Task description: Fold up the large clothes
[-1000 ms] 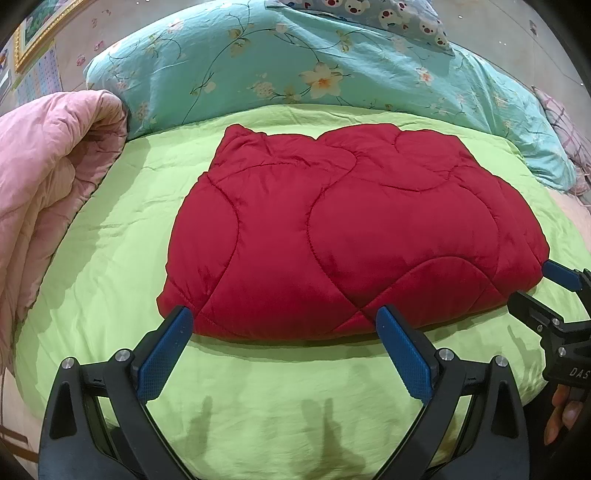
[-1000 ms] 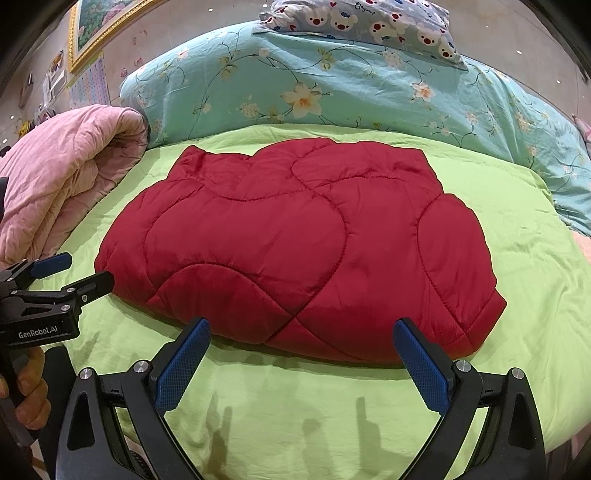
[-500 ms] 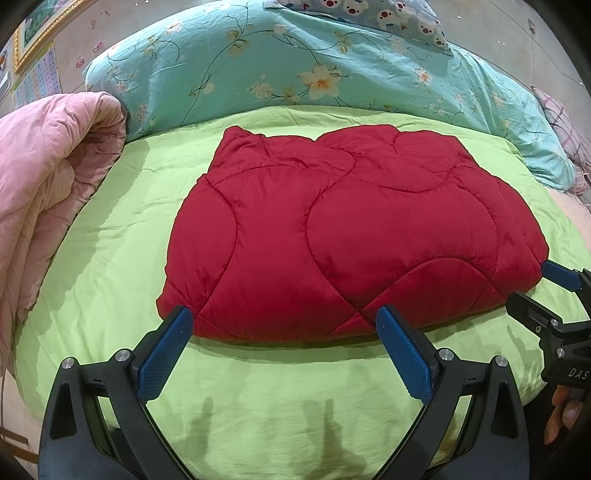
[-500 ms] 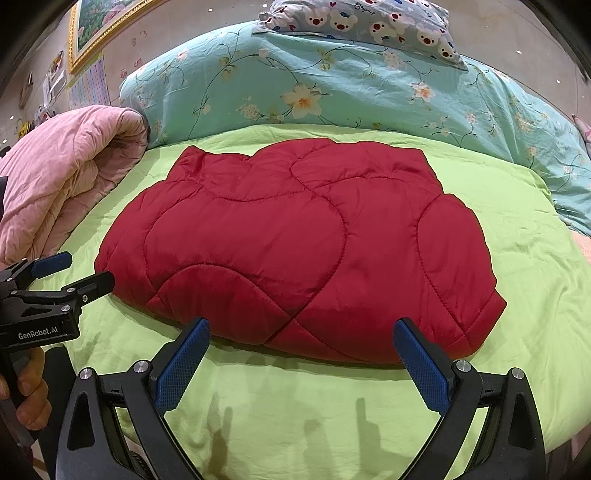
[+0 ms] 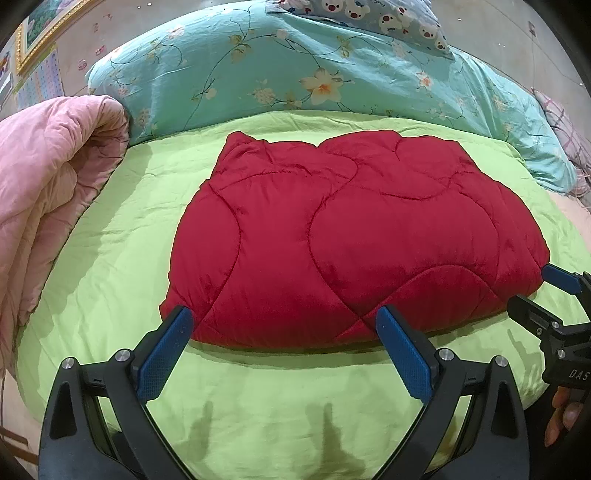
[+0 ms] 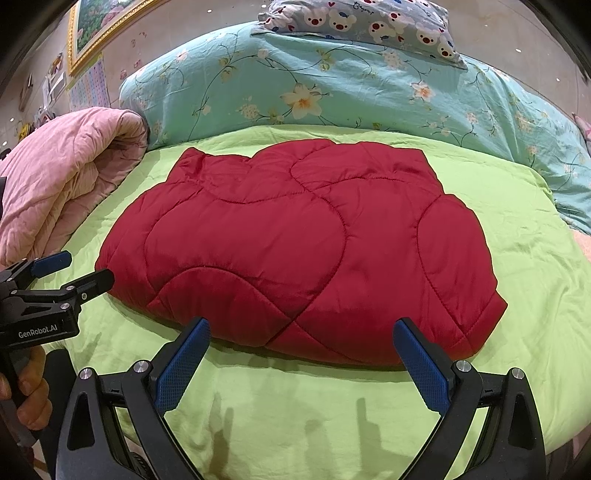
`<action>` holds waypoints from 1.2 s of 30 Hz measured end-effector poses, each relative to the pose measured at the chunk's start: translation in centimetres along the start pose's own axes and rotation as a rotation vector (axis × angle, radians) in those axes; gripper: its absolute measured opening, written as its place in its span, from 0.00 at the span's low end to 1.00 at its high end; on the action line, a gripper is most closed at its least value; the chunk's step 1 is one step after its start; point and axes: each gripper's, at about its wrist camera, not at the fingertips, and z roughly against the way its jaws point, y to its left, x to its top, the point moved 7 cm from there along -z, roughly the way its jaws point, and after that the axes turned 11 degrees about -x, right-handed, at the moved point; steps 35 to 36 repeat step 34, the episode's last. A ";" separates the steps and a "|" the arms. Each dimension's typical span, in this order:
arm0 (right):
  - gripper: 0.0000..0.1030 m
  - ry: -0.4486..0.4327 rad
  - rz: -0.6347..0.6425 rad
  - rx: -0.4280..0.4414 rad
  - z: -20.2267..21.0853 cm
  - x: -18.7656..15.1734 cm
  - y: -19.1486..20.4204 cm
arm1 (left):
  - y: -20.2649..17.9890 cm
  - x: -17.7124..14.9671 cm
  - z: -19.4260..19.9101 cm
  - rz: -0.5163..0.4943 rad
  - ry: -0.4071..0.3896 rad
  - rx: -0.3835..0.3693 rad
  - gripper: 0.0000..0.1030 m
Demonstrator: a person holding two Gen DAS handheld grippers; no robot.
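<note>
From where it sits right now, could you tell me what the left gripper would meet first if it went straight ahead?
Most likely the near edge of the red quilted garment, which lies flat on the green bedsheet just beyond the open left gripper. Nothing stands between them, though depth is hard to judge.

Bedroom in a home. Bed with lime-green sheet [image 5: 110,258] fills the near view. Far side: teal floral quilt [image 5: 295,66] bundled along the head, a bear-print pillow [image 6: 369,22] on top. Left: pink comforter [image 5: 48,166] rolled up. Far left wall: gilt-framed picture [image 6: 99,33], papers and stickers.
</note>
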 end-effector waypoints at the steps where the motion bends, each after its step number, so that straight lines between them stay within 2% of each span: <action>1: 0.97 -0.001 0.000 0.000 0.0 0.0 0.0 | 0.0 0.0 0.0 -0.002 -0.001 0.000 0.97; 36: 0.97 0.000 -0.008 0.024 -0.5 0.5 -0.5 | -0.8 0.1 -0.4 -0.027 0.008 -0.017 0.97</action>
